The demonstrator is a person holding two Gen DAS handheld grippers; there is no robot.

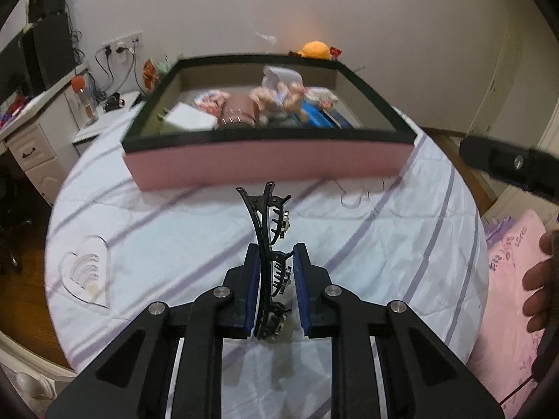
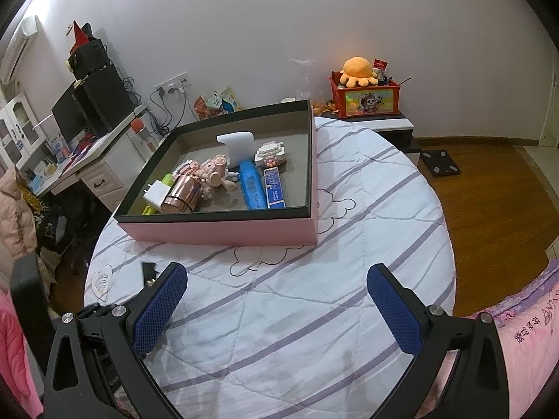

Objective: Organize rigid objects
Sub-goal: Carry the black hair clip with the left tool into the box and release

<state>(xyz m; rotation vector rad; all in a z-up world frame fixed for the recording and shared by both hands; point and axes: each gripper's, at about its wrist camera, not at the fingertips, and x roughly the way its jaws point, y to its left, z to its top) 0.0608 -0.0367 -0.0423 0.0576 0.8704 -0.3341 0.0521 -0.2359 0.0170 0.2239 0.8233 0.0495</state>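
Black plastic shows first in the left wrist view: a long hair claw clip [image 1: 270, 244] stands clenched between the blue pads of the left tongs [image 1: 277, 279], lifted over the striped quilt [image 1: 174, 230] of the bed. Its lower end is hidden between the fingers, and its teeth carry small metal studs that are hard to make out. Beyond it the pink box [image 1: 265, 164] is blurred, so its contents smear together. At the right edge a hand [image 1: 539, 279] and part of the other tool are cut off.

In the right wrist view the right tongs [image 2: 276, 309] stand wide apart, grasping nothing, over the quilt [image 2: 314, 279]. The pink box [image 2: 223, 234] is sharp here, holding a copper cup [image 2: 183, 195], a white charger [image 2: 157, 193], a blue case [image 2: 251, 188] and block figures [image 2: 270, 155]. A dark fragment [image 2: 148, 272] by the left finger is too cut off to identify.
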